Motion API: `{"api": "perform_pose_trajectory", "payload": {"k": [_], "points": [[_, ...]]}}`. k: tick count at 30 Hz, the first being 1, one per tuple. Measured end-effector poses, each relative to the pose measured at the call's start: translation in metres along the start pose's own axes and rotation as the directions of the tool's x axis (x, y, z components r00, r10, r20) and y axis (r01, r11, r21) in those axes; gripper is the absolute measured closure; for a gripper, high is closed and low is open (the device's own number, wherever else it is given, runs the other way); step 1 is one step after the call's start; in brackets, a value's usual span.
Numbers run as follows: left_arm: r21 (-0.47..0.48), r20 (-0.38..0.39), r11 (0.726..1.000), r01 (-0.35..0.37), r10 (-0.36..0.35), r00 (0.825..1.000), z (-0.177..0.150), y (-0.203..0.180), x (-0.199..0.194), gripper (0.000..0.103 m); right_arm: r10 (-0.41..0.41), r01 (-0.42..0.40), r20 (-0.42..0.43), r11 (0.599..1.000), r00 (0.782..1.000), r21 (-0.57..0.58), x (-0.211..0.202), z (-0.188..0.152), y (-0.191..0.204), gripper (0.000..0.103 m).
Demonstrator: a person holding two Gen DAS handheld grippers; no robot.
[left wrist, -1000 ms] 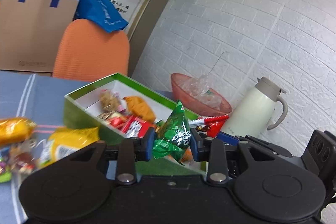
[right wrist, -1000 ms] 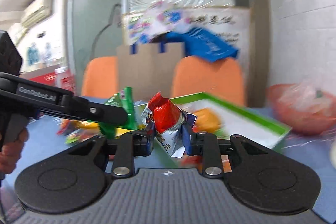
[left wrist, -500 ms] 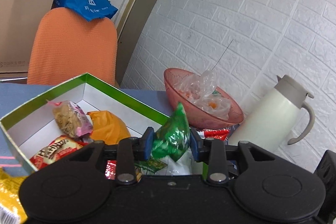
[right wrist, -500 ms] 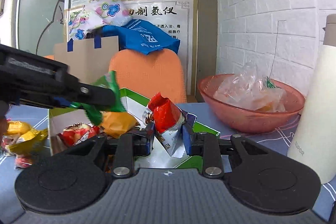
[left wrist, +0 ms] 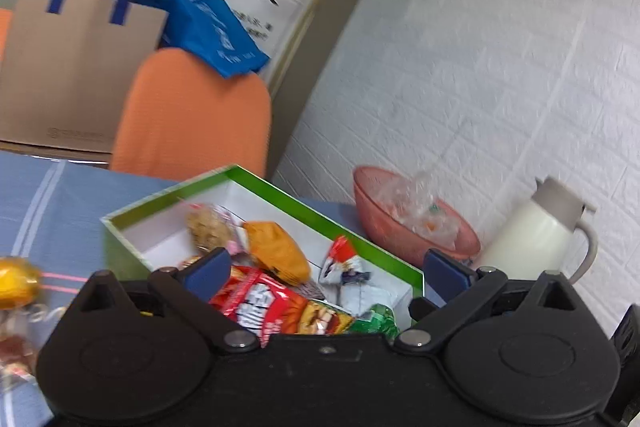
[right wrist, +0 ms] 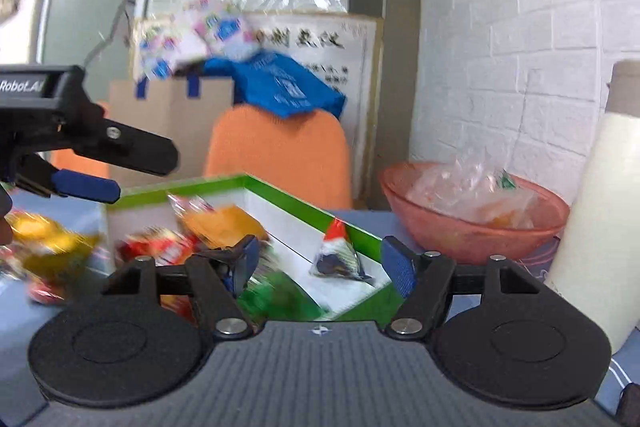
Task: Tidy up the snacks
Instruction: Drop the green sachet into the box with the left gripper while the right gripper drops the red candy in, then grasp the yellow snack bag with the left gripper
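Observation:
A green-rimmed white box (left wrist: pixel 276 187) (right wrist: pixel 288 193) on the blue table holds several snacks: an orange packet (left wrist: pixel 276 251), a red bag (left wrist: pixel 264 303), the green packet (left wrist: pixel 374 321) (right wrist: pixel 276 297) and the red-topped packet (left wrist: pixel 344 263) (right wrist: pixel 336 255). My left gripper (left wrist: pixel 326 273) is open and empty just above the box's near end; it also shows in the right wrist view (right wrist: pixel 132 167). My right gripper (right wrist: pixel 320 263) is open and empty over the box's near corner.
A pink bowl (left wrist: pixel 400 219) (right wrist: pixel 460 227) with clear bags and a cream jug (left wrist: pixel 536 231) (right wrist: pixel 604 211) stand right of the box. Loose yellow and red snacks (left wrist: pixel 16 283) (right wrist: pixel 44 247) lie left on the table. An orange chair (left wrist: pixel 192 115) stands behind.
Both grippers have opened. The green packet has dropped from the left one and the red-topped packet from the right one; both now lie in the box. The left gripper has drawn back.

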State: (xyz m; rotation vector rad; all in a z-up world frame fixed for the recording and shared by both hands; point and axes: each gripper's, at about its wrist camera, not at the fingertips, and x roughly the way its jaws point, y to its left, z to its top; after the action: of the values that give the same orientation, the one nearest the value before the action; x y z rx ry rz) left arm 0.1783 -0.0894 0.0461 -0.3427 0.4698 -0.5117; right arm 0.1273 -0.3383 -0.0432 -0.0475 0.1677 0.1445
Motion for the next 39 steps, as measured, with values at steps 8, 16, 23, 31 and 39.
{"api": "perform_pose_trajectory", "payload": {"k": [8,16,23,31,39], "points": [[-0.098,0.036,0.982,-0.158,0.162,0.986,0.003,0.058,-0.072,0.0,0.22,-0.22,-0.016,0.975,0.975,-0.007,-0.026,0.004,0.052,0.0],[-0.133,-0.076,0.977,-0.166,0.157,0.985,-0.002,0.104,-0.043,0.0,0.367,-0.365,-0.134,0.93,0.92,0.044,-0.022,-0.01,0.099,0.0],[-0.076,-0.176,0.981,-0.176,0.161,0.971,-0.022,0.112,-0.006,0.016,0.384,-0.385,-0.17,0.923,0.907,0.033,-0.023,-0.011,0.111,0.0],[-0.096,-0.224,0.995,-0.028,0.006,0.975,-0.057,0.096,-0.033,0.043,0.393,-0.384,-0.214,0.92,0.894,0.082,-0.015,-0.024,0.113,0.0],[-0.189,-0.196,0.981,-0.029,-0.009,0.981,-0.049,0.106,-0.039,0.0,0.366,-0.338,-0.24,0.929,0.899,0.152,-0.01,-0.035,0.101,0.0]]}}
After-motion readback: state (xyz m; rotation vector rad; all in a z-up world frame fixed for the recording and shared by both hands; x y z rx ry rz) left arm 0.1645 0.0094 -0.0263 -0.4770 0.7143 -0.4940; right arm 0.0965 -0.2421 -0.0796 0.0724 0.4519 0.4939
